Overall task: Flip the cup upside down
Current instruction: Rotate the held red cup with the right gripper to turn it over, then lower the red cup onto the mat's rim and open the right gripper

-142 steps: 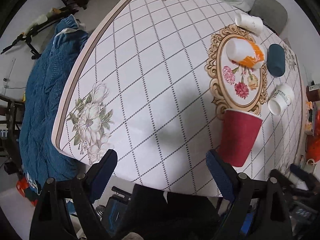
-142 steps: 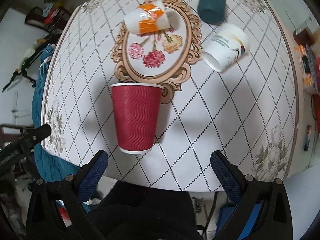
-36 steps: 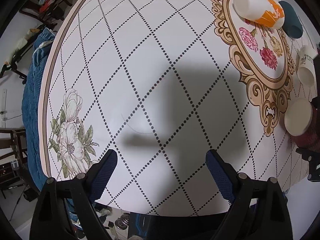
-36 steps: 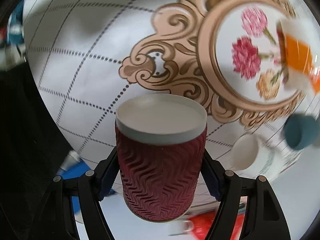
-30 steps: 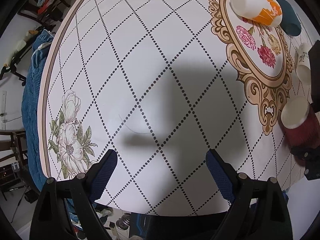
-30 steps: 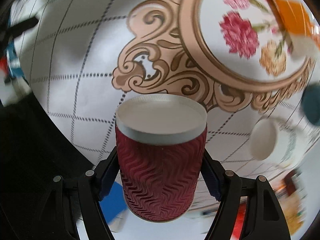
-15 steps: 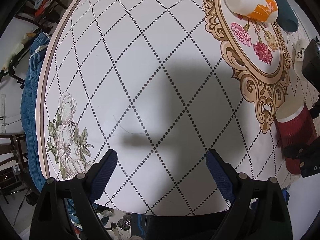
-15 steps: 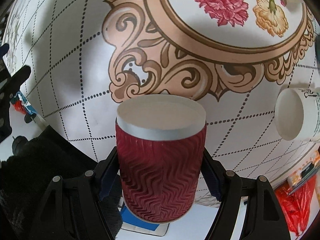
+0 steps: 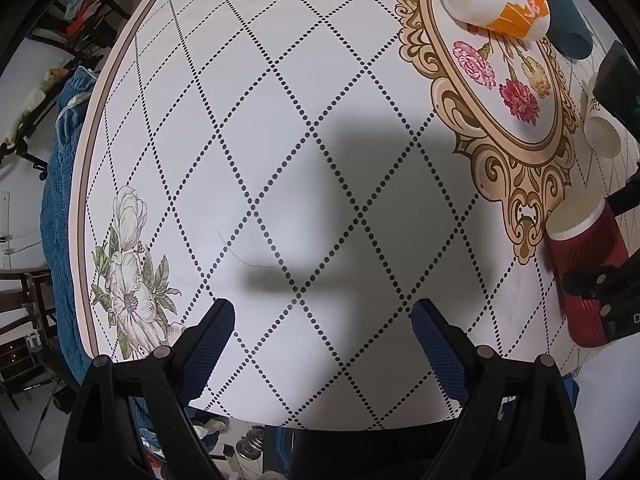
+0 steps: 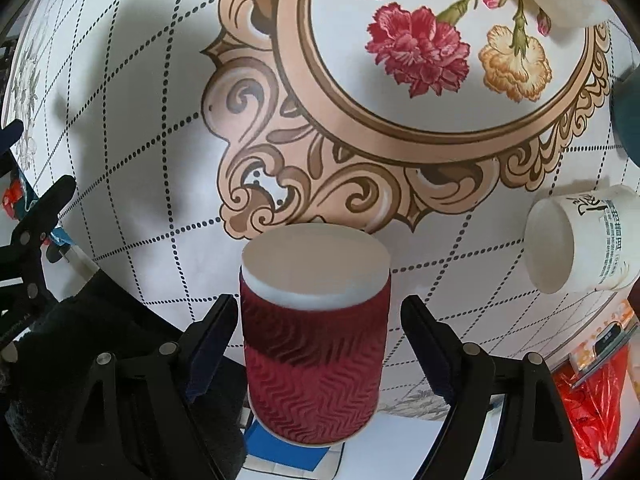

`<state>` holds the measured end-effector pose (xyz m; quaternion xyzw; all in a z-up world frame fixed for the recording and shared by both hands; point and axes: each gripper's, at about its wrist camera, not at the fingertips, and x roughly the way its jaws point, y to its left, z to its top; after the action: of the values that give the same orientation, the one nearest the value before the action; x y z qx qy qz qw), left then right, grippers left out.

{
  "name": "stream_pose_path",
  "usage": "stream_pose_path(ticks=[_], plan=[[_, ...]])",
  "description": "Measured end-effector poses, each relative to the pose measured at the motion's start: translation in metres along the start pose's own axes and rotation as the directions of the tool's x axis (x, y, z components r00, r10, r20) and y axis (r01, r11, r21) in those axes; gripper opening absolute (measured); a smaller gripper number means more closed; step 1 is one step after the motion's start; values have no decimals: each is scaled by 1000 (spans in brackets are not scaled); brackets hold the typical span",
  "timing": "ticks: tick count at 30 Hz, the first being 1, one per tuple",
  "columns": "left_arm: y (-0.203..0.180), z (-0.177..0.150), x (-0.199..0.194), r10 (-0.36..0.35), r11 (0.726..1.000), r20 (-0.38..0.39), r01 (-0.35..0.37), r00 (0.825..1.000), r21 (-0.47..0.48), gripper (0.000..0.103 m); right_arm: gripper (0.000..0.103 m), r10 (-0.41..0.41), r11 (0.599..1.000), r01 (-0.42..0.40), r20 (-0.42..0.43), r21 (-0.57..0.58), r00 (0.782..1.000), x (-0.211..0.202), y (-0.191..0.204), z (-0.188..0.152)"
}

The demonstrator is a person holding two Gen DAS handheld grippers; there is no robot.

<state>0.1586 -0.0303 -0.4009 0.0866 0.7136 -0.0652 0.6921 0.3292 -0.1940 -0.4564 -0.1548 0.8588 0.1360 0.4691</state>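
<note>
The red ribbed paper cup (image 10: 314,344) stands upside down near the table's front edge, its white base facing up. It also shows in the left wrist view (image 9: 586,276) at the far right. My right gripper (image 10: 320,324) is open, its jaws standing a little off both sides of the cup. My left gripper (image 9: 322,334) is open and empty over the bare diamond-pattern tablecloth (image 9: 280,120), well left of the cup.
A white cup with black lettering (image 10: 576,240) lies on its side at the right. An orange-and-white cup (image 9: 494,0) lies on the floral oval. A dark teal cup (image 9: 568,20) lies behind it. A blue blanket (image 9: 60,184) hangs past the left edge.
My right gripper turned the red cup over, lowered it to the table and now has opened, its jaws parting from the cup. The left gripper barely moved.
</note>
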Motion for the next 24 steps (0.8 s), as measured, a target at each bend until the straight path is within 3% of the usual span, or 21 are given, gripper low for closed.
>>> stream_pose_path(ticks=[2,8,11,15,18,20,21,24], plan=[[-1,-1,0,1,1000,-1,-1,1000,3,91,74,2,1000,-2,11,-1,1000,-1,-1,0],[-4,1,-3,-12,1000,-5,12,1000,-14,91,74,26,1000,-27,93,9,995,-13,-1,-11],[-4,3,-7,-16,1000,-7,15,1000,-27,91,74,49,998,-55,180,28,982,-29,-7,-24],[2,7,-11,-15,999,-10,14,1000,-43,91,74,57,994,-82,321,67,945,-49,-16,-39],[4,7,-14,-12,998,-7,11,1000,-56,91,73,36,989,-96,442,113,896,-62,-24,-50],[4,8,-15,-14,997,-5,14,1000,-70,91,73,9,983,-105,533,152,846,-74,-29,-56],[4,10,-16,-15,997,-4,14,1000,-76,91,73,-7,980,-110,576,168,817,-81,-30,-62],[6,11,-17,-20,995,-4,20,1000,-100,91,73,-67,965,-136,709,226,702,-98,-32,-71]])
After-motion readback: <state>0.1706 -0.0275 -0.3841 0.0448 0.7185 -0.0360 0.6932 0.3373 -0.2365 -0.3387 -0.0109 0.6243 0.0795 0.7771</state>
